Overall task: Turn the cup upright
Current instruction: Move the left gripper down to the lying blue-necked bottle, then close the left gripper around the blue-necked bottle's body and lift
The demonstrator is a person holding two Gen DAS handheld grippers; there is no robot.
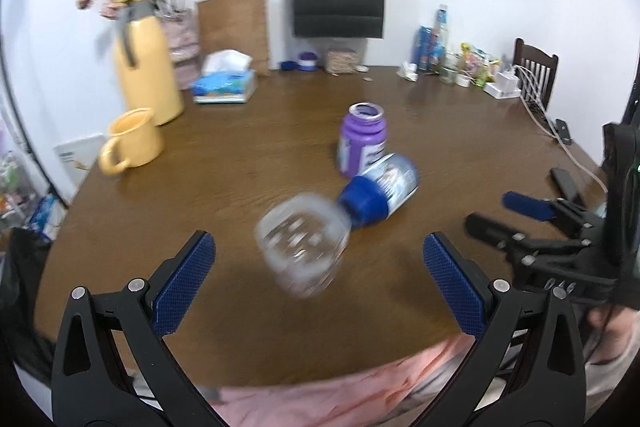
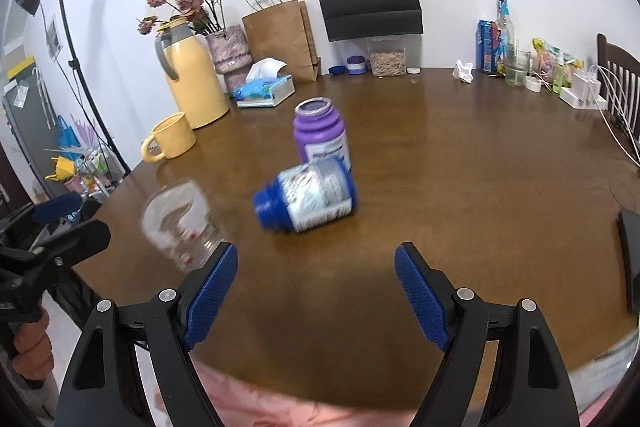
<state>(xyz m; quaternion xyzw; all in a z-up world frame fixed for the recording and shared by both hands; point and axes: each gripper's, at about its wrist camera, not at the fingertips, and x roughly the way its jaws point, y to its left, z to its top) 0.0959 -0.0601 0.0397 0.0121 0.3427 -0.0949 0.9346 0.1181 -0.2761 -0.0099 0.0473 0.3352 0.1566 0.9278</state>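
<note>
a: status of the glass cup (image 1: pixel 302 249)?

b: blurred in both views; it appears tilted or on its side on the counter (image 1: pixel 240 163), at 7 o'clock from the blue-capped bottle (image 1: pixel 378 193) and just beside it. judged not yet upright.

a: hand-held gripper state?

b: left hand-held gripper (image 1: pixel 318 273) released, jaws spread, cup lying between them but untouched. right hand-held gripper (image 2: pixel 316 285) released, holding nothing, cup at its 10 o'clock.

a: remaining work?

b: grasp, rotate, set down. the purple jar (image 1: pixel 362 139) stands near; clearance is limited.

Blurred cup

The clear cup (image 1: pixel 303 245) smears mid-frame, so its tilt and whether it touches the table (image 1: pixel 460 147) cannot be told.
</note>
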